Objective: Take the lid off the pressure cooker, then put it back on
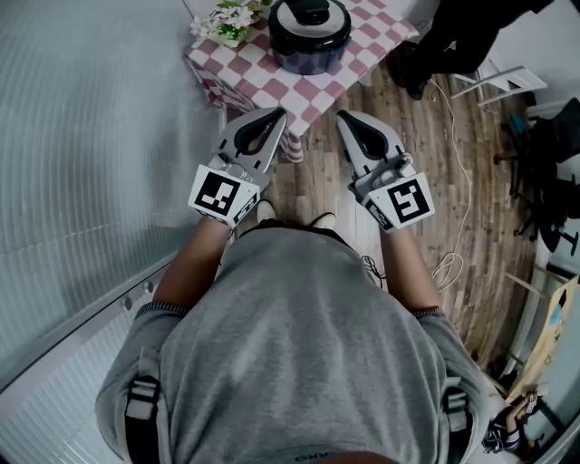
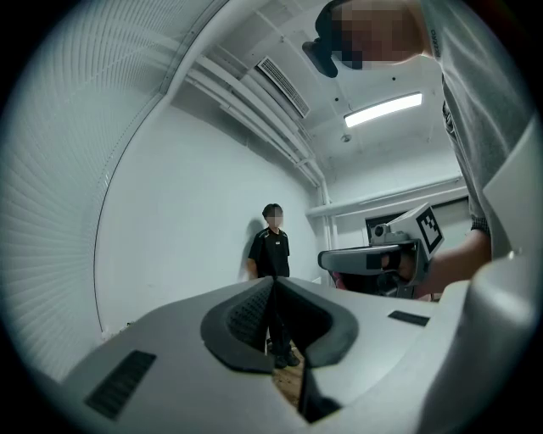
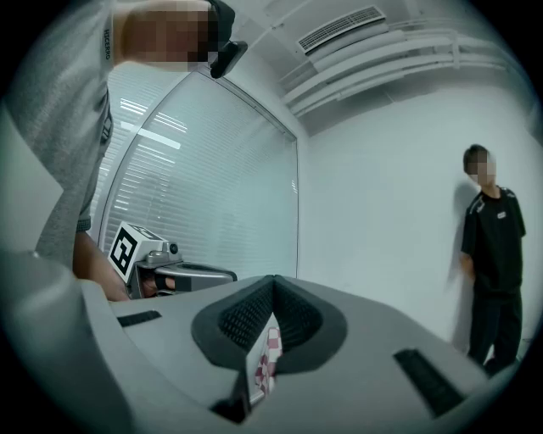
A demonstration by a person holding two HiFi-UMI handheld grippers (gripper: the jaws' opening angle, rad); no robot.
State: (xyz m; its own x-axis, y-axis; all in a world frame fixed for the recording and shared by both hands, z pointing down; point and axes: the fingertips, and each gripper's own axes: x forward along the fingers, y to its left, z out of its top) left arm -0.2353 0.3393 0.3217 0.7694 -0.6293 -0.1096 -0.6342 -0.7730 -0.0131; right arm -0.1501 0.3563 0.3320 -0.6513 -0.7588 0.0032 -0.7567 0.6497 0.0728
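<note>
The pressure cooker point(image 1: 309, 34), dark-bodied with a silver and black lid point(image 1: 311, 15) on it, stands on a table with a red-and-white checked cloth point(image 1: 272, 77) at the top of the head view. Both grippers are held level in front of the person, short of the table's near edge. My left gripper point(image 1: 275, 114) is shut and holds nothing. My right gripper point(image 1: 343, 116) is shut and empty too. In the left gripper view the jaws point(image 2: 273, 281) meet at the tip. In the right gripper view the jaws point(image 3: 273, 280) also meet, with checked cloth point(image 3: 266, 363) showing below them.
A bunch of flowers point(image 1: 227, 20) lies on the table left of the cooker. A glass wall with blinds point(image 1: 82, 154) runs along the left. A person in black point(image 2: 271, 246) stands by the far wall. Cables point(image 1: 450, 263) and chairs point(image 1: 544, 136) are on the wooden floor at right.
</note>
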